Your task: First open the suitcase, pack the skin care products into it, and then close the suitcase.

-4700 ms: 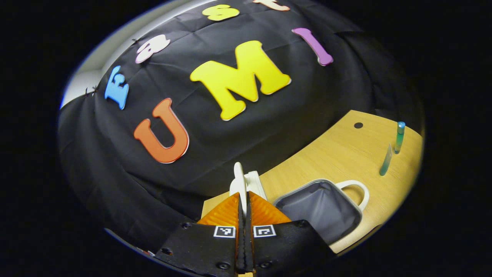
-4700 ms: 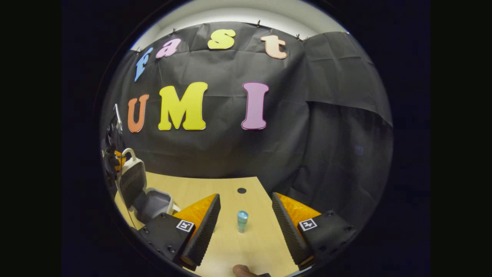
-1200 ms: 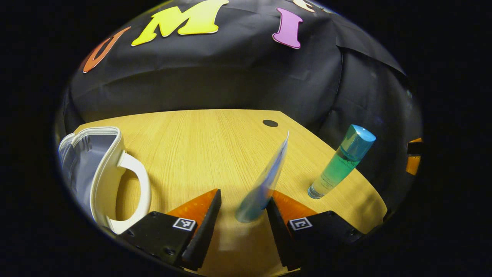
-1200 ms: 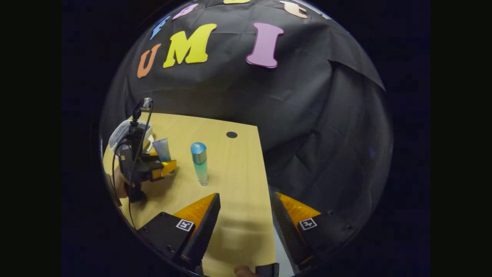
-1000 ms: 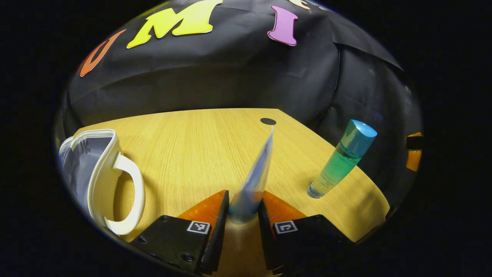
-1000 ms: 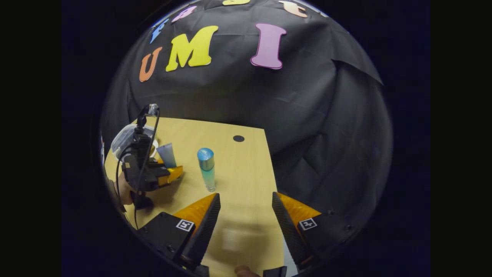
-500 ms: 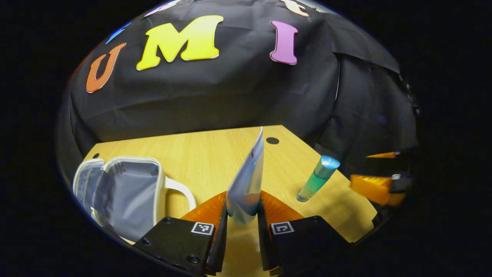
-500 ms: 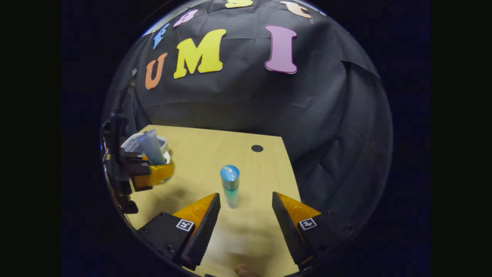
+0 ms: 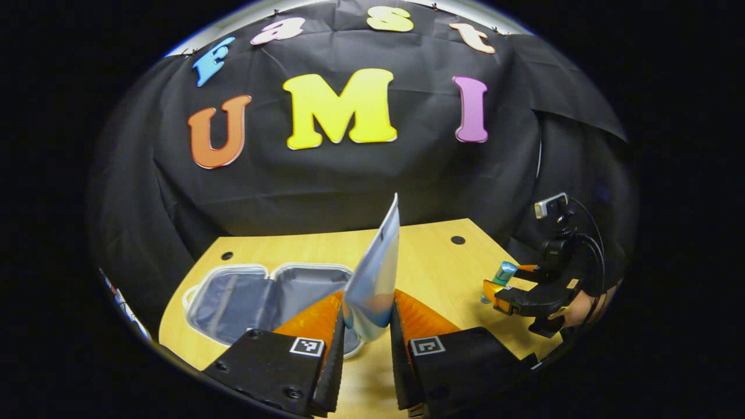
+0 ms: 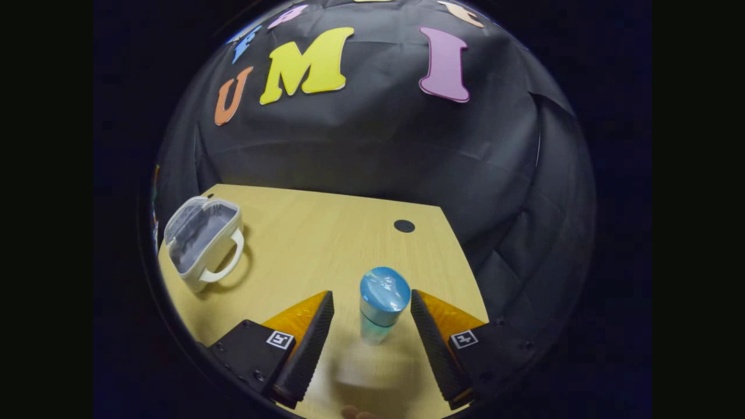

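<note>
On bench (image 10: pixel 302 233): suitcase (image 9: pixel 256 294) open, empty. Left gripper (image 9: pixel 365 326) clamped on tube (image 9: pixel 375 273); right gripper (image 10: pixel 369 334) spread around bottle (image 10: pixel 381 302). Remaining: packing both, closing.

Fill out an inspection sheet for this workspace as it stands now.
Surface: wooden table with a dark round hole.
Job's things: white suitcase lies open, grey lining bare; tube held upright; bottle stands upright on the table.
Clutter: nothing seen.
Grippers: left claw shut on the tube, near the suitcase; right claw open, a finger on each side of the bottle, gaps visible.
Cables: black cable loops off the right claw's rig.
Surroundings: black cloth wall; a hand holds the right claw.
</note>
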Tool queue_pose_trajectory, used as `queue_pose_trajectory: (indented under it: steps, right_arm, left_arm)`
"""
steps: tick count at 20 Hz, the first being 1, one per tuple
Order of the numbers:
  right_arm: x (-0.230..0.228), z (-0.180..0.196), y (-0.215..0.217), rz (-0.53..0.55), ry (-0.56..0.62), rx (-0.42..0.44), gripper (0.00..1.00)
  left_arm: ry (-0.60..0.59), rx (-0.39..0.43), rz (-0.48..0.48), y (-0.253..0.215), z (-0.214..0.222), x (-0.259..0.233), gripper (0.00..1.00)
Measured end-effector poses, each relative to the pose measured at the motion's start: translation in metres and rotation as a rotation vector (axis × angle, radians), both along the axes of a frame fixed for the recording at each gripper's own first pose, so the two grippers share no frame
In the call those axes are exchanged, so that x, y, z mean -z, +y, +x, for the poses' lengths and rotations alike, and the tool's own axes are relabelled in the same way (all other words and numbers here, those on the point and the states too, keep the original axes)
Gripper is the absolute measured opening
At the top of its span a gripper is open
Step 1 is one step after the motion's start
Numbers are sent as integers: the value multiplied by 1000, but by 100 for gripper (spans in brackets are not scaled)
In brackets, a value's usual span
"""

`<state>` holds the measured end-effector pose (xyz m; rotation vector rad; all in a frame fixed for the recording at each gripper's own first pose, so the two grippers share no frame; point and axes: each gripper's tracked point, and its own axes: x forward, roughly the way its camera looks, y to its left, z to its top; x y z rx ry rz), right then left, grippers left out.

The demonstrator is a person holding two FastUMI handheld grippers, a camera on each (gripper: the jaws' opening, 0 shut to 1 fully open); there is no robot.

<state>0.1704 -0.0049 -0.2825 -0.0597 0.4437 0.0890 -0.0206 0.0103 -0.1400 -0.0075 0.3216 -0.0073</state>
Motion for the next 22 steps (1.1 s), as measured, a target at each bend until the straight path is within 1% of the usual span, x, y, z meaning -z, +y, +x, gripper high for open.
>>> queue_pose_trajectory:
  steps: [2,4,5,7,9,10,12,13,15,17,20,22]
  right_arm:
    - [5,3,3,15,12,29,73]
    - [12,7,-3,10,24,86,64]
    - [14,6,-6,14,30,116,53]
    - [14,7,-4,36,43,148,40]
    - [14,0,-6,40,83,182,37]
    - [8,-5,-3,60,89,196,35]
    - [-9,-18,4,75,77,208,34]
    - [-23,-25,9,71,64,207,33]
    - [-50,-42,27,78,48,191,34]
    - [-73,-59,49,86,32,166,33]
    - [-98,-80,87,54,11,115,33]
    - [-111,-92,112,47,0,80,34]
  left_arm:
    - [-7,-50,5,35,-15,-11,39]
    - [-6,-98,-16,63,-27,-16,40]
    - [-4,-120,-28,76,-31,-17,40]
    - [-11,-156,-41,103,-38,-21,40]
    - [-38,-163,-42,123,-38,-28,40]
    - [-49,-164,-30,132,-35,-30,40]
    - [-59,-146,-17,147,-26,-23,40]
    - [-60,-132,-29,152,-19,-16,40]
    - [-26,-101,-67,155,-1,12,39]
    - [43,-61,-98,151,21,51,40]
    - [136,28,-92,134,46,111,40]
    - [186,71,-84,123,55,137,40]
